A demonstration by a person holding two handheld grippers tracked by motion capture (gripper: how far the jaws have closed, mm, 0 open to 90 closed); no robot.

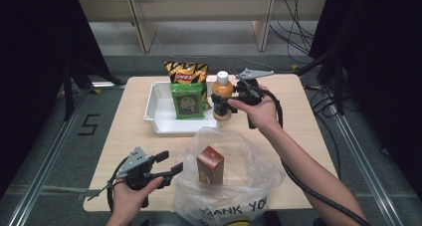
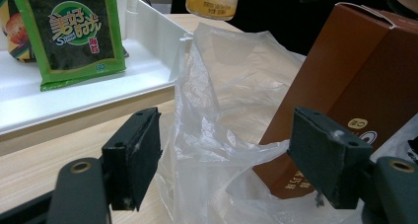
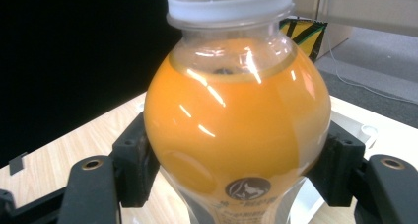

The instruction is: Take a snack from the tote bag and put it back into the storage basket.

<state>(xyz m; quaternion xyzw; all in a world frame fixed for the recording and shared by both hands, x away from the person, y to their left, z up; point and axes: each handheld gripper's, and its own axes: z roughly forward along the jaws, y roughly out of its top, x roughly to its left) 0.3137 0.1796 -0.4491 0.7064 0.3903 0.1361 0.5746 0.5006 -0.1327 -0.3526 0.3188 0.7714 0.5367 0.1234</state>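
Note:
My right gripper [image 1: 225,102] is shut on an orange juice bottle [image 1: 221,89] with a white cap. It holds the bottle upright by the right edge of the white tray [image 1: 159,117]. In the right gripper view the pads [image 3: 135,157] press on both sides of the bottle [image 3: 236,120]. A clear plastic bag [image 1: 249,173] lies at the table's front with a brown carton [image 1: 210,164] standing inside it. My left gripper [image 1: 170,162] is open just left of the bag. In the left gripper view the bag's crumpled edge [image 2: 217,115] and the carton [image 2: 355,81] lie ahead of its wide-apart jaws.
A green seaweed packet [image 1: 187,100] stands in the tray and a yellow-and-black chip bag [image 1: 185,71] stands behind it. Bare tabletop [image 1: 298,116] lies right of the bottle. Table legs and cables are on the floor beyond the far edge.

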